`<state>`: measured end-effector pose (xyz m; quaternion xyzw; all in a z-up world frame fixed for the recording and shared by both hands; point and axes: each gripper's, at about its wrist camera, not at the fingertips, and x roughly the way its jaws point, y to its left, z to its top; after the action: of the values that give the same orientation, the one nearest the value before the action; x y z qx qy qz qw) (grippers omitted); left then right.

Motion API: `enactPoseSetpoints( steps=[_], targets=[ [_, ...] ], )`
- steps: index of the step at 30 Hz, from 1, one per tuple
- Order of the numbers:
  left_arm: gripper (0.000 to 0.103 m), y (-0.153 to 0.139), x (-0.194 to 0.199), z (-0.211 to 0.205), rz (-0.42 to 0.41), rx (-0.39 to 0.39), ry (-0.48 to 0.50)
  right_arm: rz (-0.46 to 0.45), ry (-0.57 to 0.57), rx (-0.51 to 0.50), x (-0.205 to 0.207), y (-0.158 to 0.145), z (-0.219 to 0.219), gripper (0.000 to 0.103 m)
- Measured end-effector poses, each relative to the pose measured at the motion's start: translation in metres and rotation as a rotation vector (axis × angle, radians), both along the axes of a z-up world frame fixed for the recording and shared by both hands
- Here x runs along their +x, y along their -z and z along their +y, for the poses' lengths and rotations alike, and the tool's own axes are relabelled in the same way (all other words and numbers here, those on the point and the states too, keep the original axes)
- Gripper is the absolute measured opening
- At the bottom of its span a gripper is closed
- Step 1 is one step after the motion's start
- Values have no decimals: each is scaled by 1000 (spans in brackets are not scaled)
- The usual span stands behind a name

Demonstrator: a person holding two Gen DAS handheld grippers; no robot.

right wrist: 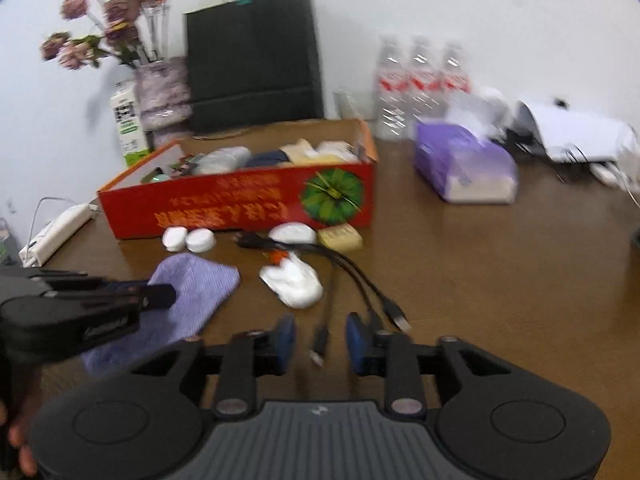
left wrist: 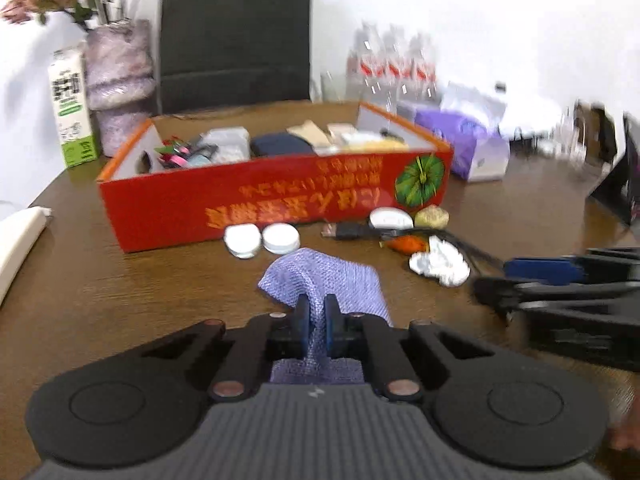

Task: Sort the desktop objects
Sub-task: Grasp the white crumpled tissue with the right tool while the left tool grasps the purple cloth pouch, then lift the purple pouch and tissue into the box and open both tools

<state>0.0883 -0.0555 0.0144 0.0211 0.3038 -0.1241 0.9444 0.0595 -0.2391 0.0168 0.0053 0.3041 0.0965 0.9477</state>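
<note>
Table (right wrist: 500, 280): brown wood, cluttered. Red box (left wrist: 276, 196) sits mid-table, open top, already part-filled with soft goods. Purple cloth (left wrist: 320, 276) lies on the table in front of the box, near its left half; one fold is bunched up between the pads of the left gripper (left wrist: 319, 312), which is clenched on it. Cloth judged light, limp, knit-textured, not slippery; it will drape and trail, so a pinch on a gathered fold, as here, should carry it better than an edge grip. Right gripper (right wrist: 320, 338) stands part-way apart, grasping nothing; a plug of the black cable (right wrist: 348, 276) lies between its fingers, untouched as far as the frame shows. Cable judged light, floppy, best taken at a stiff plug. Small items along the box front: crumpled white wad (right wrist: 294, 282), two white caps (left wrist: 262, 240).
</note>
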Motion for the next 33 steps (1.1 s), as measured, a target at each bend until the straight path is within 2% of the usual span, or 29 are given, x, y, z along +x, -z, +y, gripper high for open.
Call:
enactPoseSetpoints(
  steps=[1,2,4,5,6,7,8,9,10,12,13,16,18,19,20,22,23,25,27,30,33],
  targets=[
    [23,-2,-2,6,-8,-29,-13,-6,-16,-25,8,0,7,48],
    [18,-4,-4,10,-15,-48,-9,-12,-29,-63,17,1,15,49],
    [18,-6,-7,16,-29,-75,-6,-23,-37,-127,35,5,28,49],
    [18,-7,-7,17,-25,-74,-3,-5,-27,-149,42,7,32,45],
    [18,-7,-6,18,-18,-70,0,25,-22,-165,48,11,36,24],
    [28,-7,-6,18,-13,-71,1,14,-22,-144,48,12,36,22],
    [62,-6,-5,18,-9,-78,0,18,-24,-145,44,11,37,21],
    [82,-5,-4,17,3,-78,1,9,-29,-146,37,10,37,20],
    [94,-6,-5,15,8,-70,-6,-6,-25,-134,27,6,36,20],
    [97,-5,-8,11,-12,-73,17,-25,-12,-94,6,1,28,19],
    [102,-3,-8,8,2,-67,37,-34,-4,-67,-6,-1,21,19],
    [103,8,-9,-8,44,-11,98,-33,27,6,-41,-3,0,19],
    [96,18,-8,-22,91,58,129,-35,22,22,-64,-3,-10,19],
    [79,18,-14,-26,71,74,113,-40,23,21,-73,-3,-13,19],
    [49,14,-21,-26,76,59,92,-44,25,21,-83,-4,-16,19],
    [17,10,-35,-28,82,53,62,-45,15,20,-97,-7,-17,19],
    [13,10,-45,-27,90,17,51,-52,12,14,-104,-8,-17,19],
    [11,10,-69,-17,107,-73,40,-71,2,4,-115,-11,-17,19],
    [10,9,-94,-9,129,-123,73,-79,-8,13,-122,-15,-16,19],
    [10,1,-130,5,136,-147,82,-93,-46,45,-131,-14,-12,19],
    [10,-13,-167,26,77,-166,24,-76,-76,60,-141,-6,-6,19]
  ],
)
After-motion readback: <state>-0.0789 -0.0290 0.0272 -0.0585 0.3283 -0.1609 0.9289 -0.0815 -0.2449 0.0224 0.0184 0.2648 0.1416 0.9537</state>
